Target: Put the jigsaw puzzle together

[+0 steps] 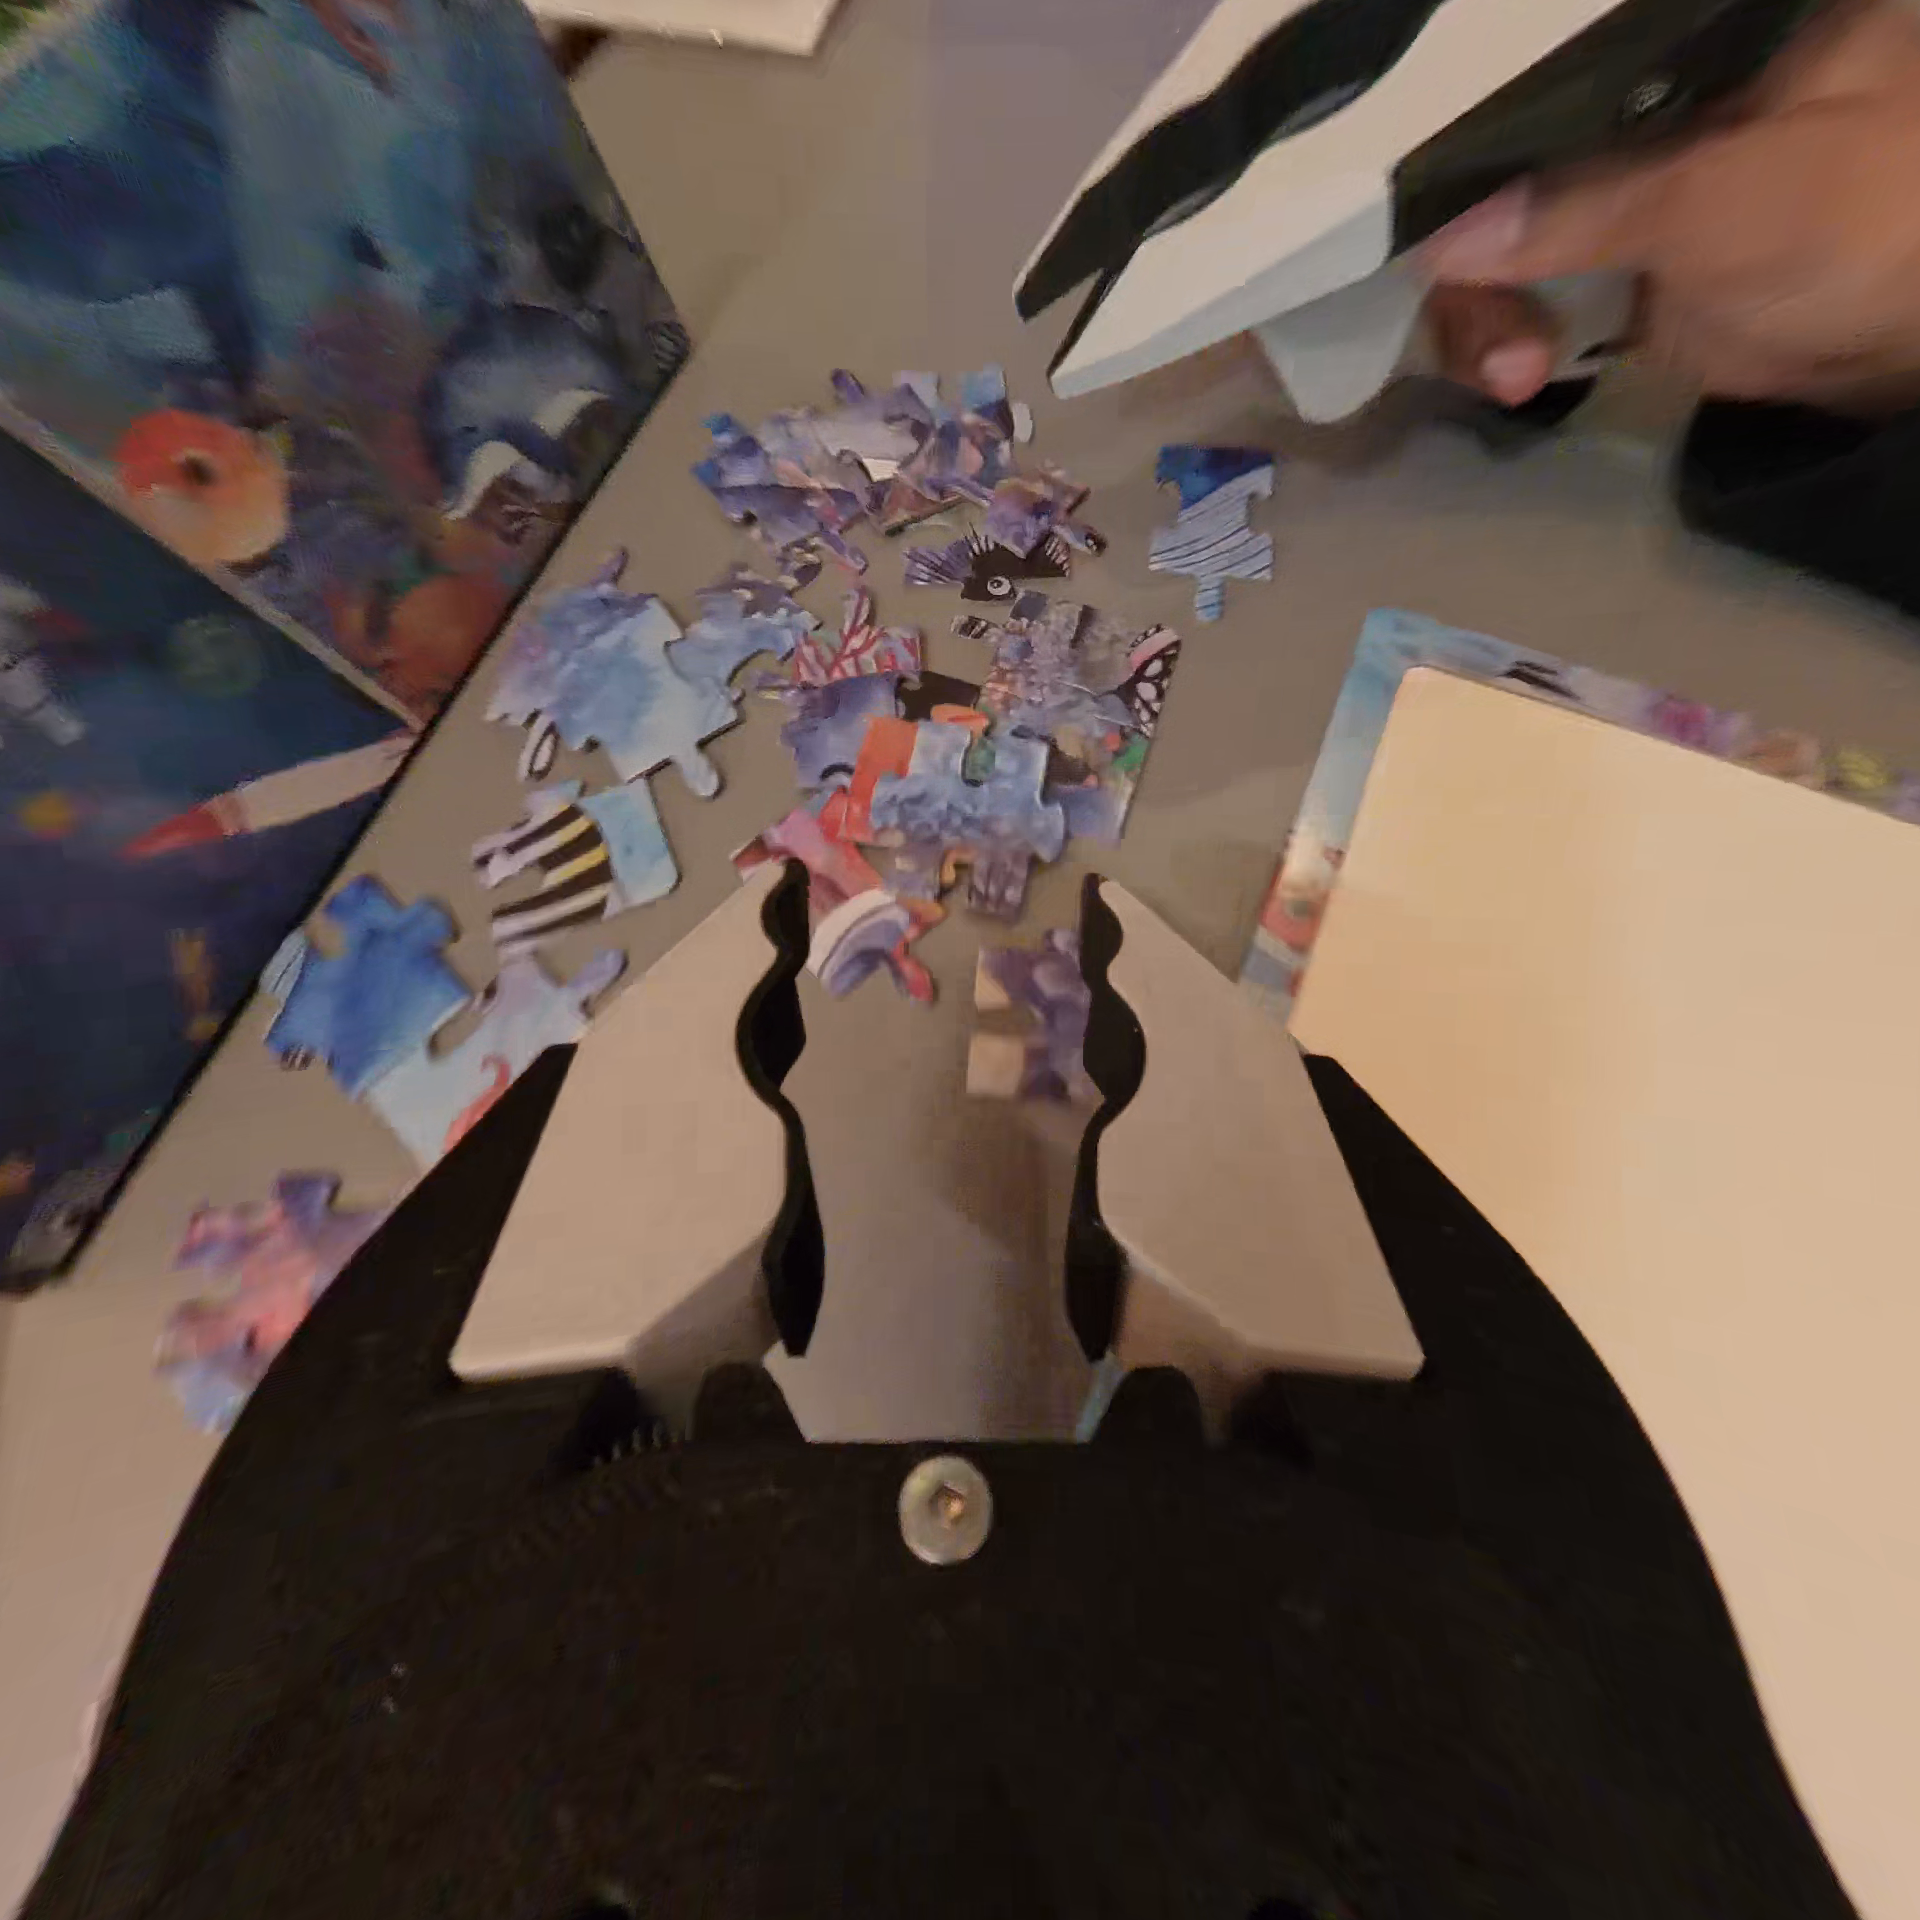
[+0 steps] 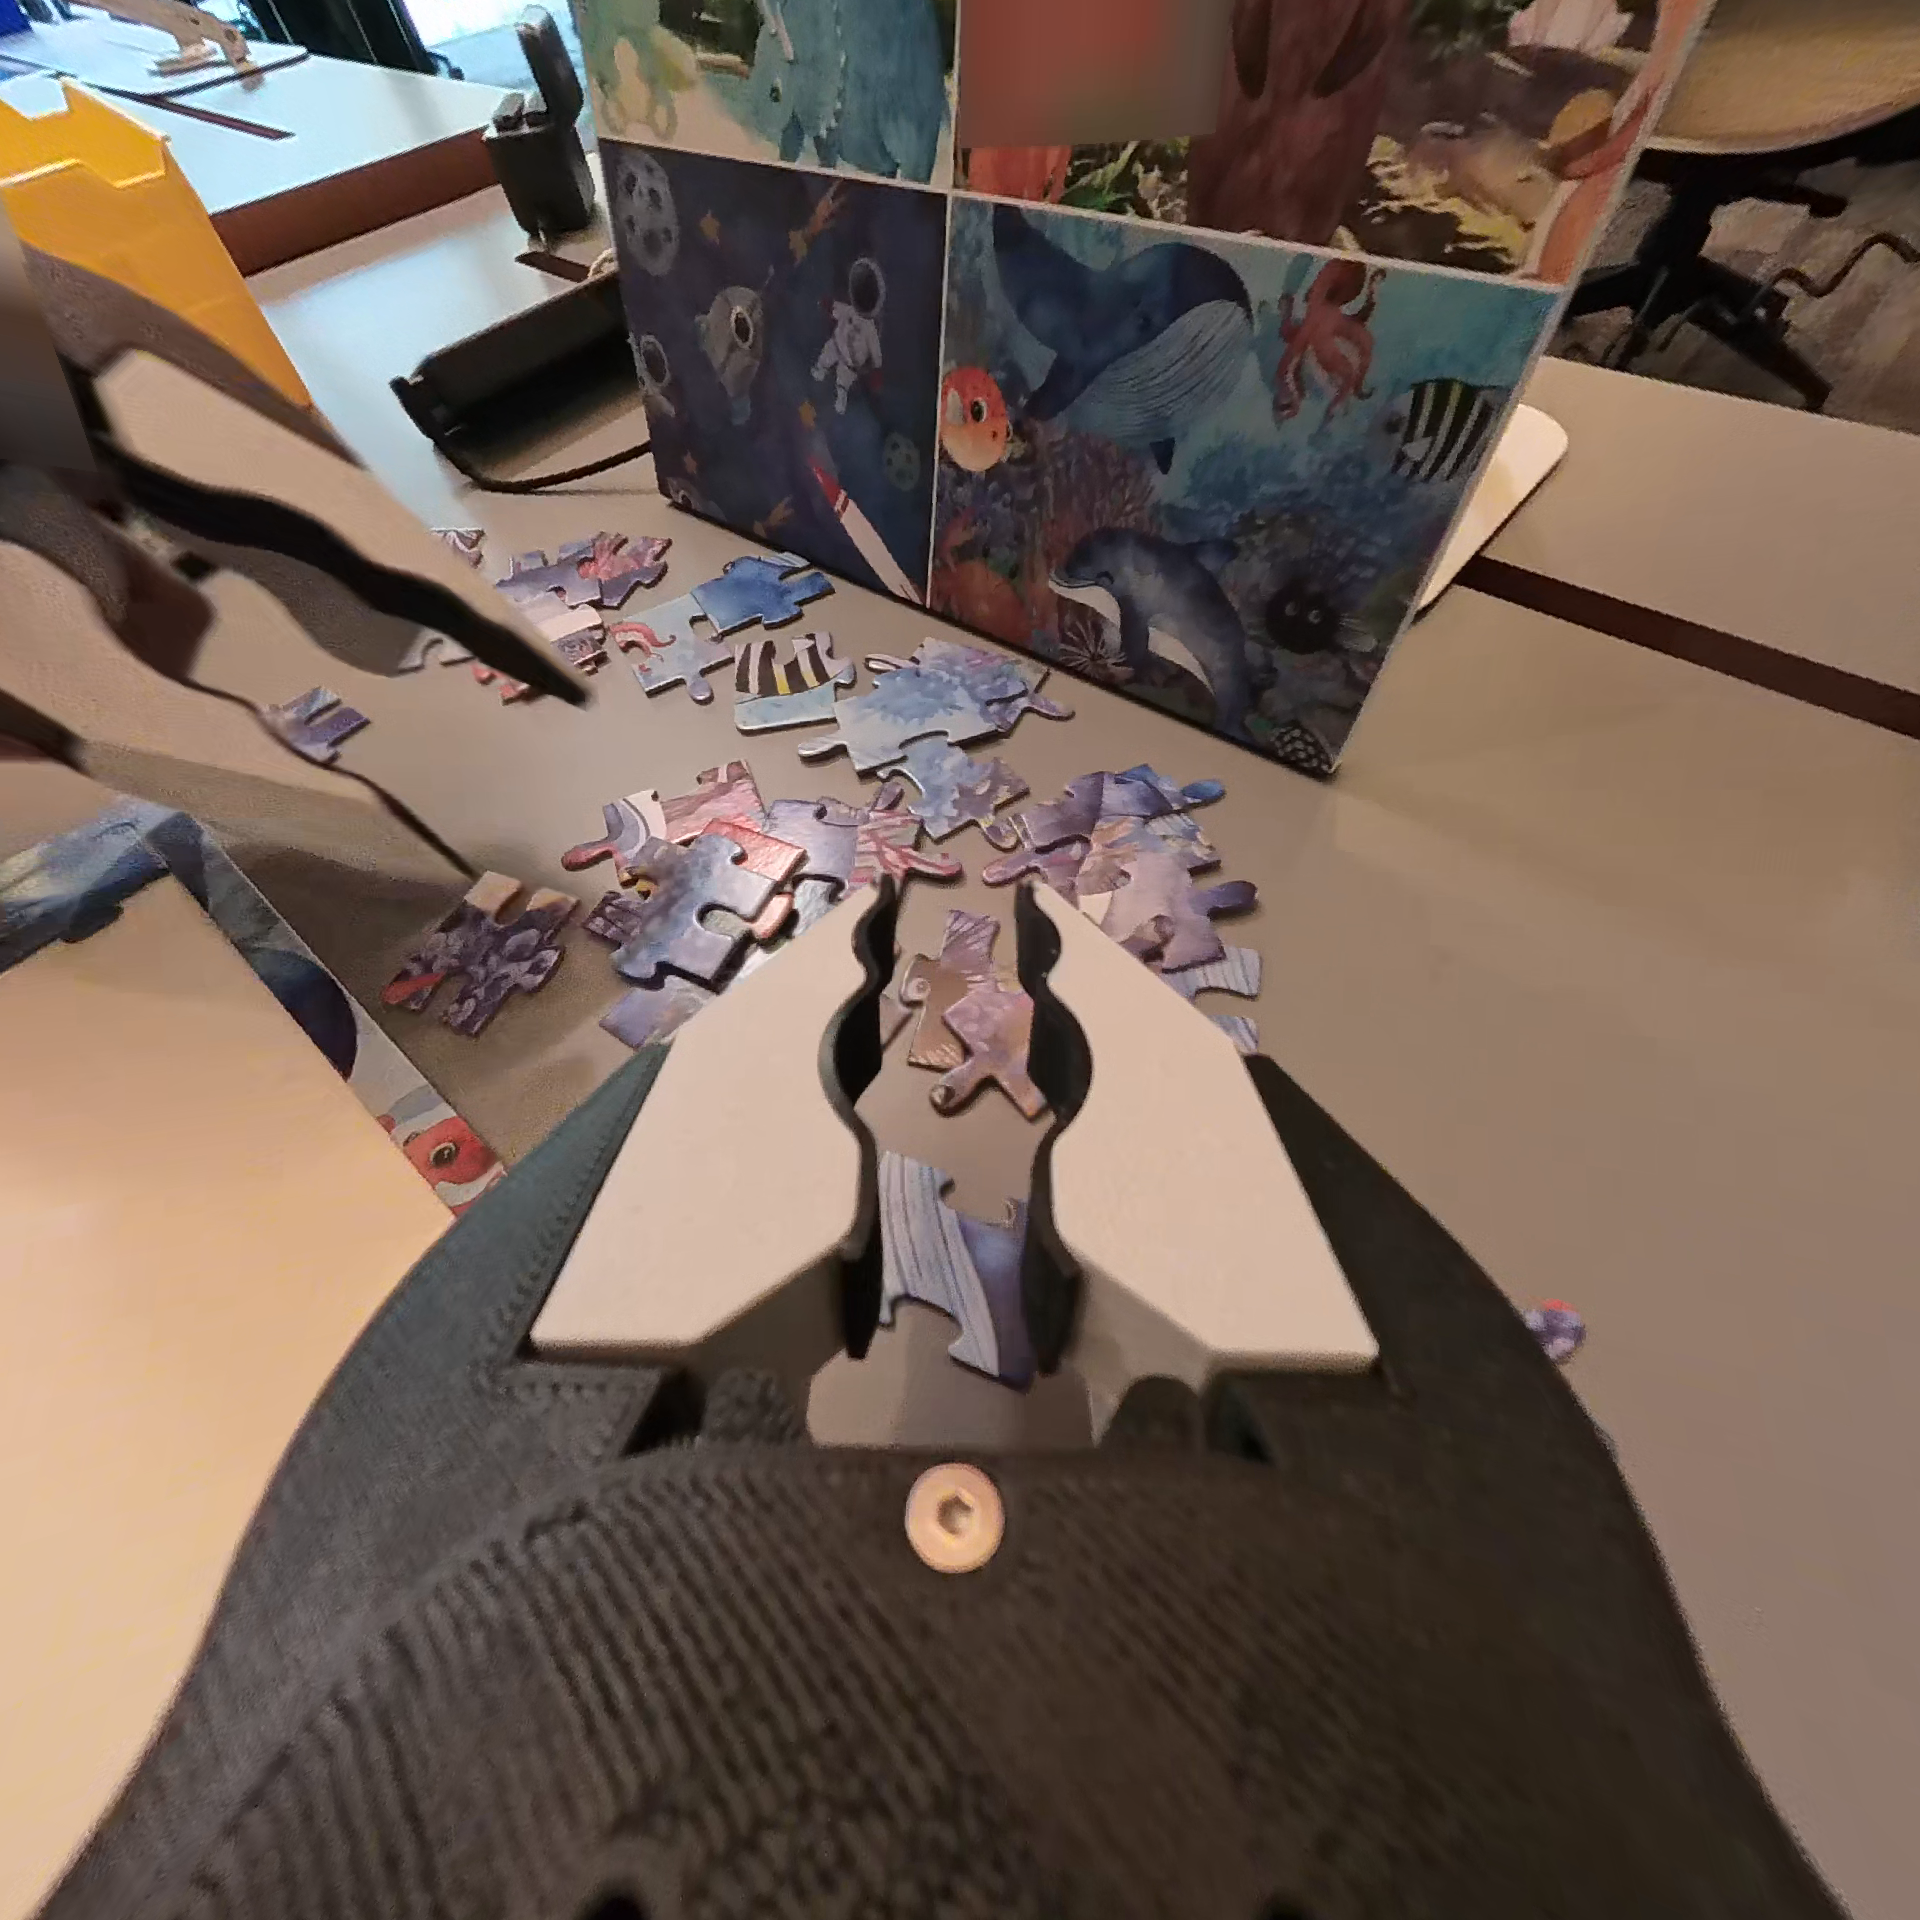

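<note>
Several loose jigsaw pieces (image 1: pixel 914 686) lie in a heap on the grey table (image 1: pixel 1455 540); the heap also shows in the right wrist view (image 2: pixel 831 831). The puzzle frame (image 1: pixel 1311 831), with a picture border and a cream inside, lies at the right. My left gripper (image 1: pixel 937 891) is open and empty, just above the near edge of the heap, with a purple piece (image 1: pixel 1029 997) by its right finger. My right gripper (image 2: pixel 954 896) is open a little and empty, hovering over a purple piece (image 2: pixel 971 1023) and a blue striped piece (image 2: pixel 951 1268) lying on the table.
The upright puzzle box (image 2: pixel 1143 436) with sea and space pictures stands behind the heap; it fills the left of the left wrist view (image 1: pixel 312 312). A person's hand (image 1: pixel 1714 239) holds the right gripper. A yellow container (image 2: pixel 135 197) and black items (image 2: pixel 540 156) stand farther back. About 12 cm separates my left fingertips from my right. To reach the purple piece (image 1: pixel 1029 997) in a straight line is about 4 cm for my left fingers, about 15 cm for my right. It turns up in the right wrist view (image 2: pixel 523 921) as well.
</note>
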`<state>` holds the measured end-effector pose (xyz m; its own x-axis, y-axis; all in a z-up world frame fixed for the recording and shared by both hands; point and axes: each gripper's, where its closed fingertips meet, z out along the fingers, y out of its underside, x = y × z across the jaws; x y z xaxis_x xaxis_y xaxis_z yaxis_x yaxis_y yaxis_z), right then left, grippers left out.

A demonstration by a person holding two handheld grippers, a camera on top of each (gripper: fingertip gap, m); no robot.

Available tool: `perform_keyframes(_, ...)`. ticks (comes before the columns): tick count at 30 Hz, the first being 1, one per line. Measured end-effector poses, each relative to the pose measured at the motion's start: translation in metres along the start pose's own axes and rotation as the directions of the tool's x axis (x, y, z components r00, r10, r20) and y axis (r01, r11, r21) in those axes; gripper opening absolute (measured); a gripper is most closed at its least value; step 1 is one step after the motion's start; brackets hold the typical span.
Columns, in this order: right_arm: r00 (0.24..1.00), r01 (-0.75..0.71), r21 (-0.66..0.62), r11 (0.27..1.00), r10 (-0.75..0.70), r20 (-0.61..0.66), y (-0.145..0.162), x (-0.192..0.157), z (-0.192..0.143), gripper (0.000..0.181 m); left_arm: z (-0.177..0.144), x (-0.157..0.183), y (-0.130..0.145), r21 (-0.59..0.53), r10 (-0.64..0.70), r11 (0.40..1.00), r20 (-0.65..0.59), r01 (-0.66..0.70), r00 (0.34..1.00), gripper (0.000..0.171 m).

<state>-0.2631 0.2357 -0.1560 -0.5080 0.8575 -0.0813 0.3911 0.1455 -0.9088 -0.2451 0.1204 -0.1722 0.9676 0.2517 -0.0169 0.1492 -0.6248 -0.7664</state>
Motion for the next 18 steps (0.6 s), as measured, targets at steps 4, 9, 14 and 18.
perform_keyframes(4, 0.999, 0.035, -0.012, 0.999, -0.035, -0.026, 0.001, 0.003, 0.000, 0.021, 0.046, 0.003, -0.005, -0.104, 0.011, 0.994, -0.044, -0.016, 0.999, 0.070)
perform_keyframes(9, 1.000, 0.018, -0.001, 1.000, -0.018, -0.015, 0.000, 0.005, -0.001, 0.021, 0.065, -0.002, 0.002, -0.157, -0.010, 0.988, -0.029, 0.005, 1.000, 0.082)
perform_keyframes(14, 1.000, 0.017, -0.002, 1.000, -0.017, -0.002, -0.001, 0.001, 0.001, 0.021, 0.059, -0.016, 0.004, -0.143, -0.029, 0.989, -0.003, 0.029, 1.000, 0.067)
perform_keyframes(18, 1.000, 0.024, -0.027, 0.999, -0.024, 0.011, 0.004, -0.004, 0.005, 0.021, 0.054, -0.024, 0.005, -0.126, -0.065, 0.990, -0.011, 0.063, 0.998, 0.051)
